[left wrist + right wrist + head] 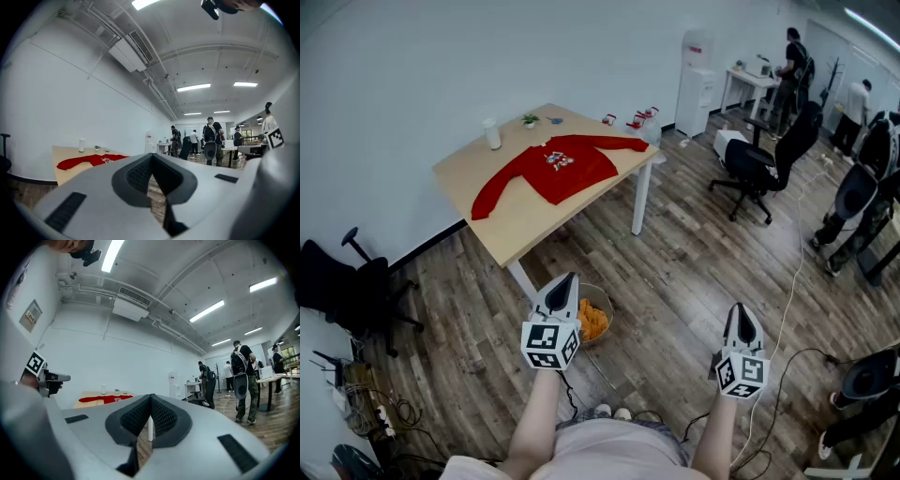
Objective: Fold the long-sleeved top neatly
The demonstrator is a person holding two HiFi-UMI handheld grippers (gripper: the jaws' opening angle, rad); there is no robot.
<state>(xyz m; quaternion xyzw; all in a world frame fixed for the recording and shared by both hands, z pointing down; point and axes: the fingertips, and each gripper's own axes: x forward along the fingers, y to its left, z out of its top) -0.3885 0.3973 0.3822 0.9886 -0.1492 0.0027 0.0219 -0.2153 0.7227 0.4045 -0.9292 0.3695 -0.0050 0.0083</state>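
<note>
White walls (pixel 441 56), wood-plank floor (pixel 675 272)

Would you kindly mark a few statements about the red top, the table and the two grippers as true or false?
1. The red long-sleeved top lies spread out on the wooden table. True.
2. The left gripper is clamped on a sleeve of the top. False: its jaws are shut on nothing, and it is held over the floor, away from the table.
3. The right gripper has its jaws together. True.
4. The top is already folded into a neat packet. False: it lies flat with both sleeves stretched out.
5. A white container stands on the table beyond the top. True.
</note>
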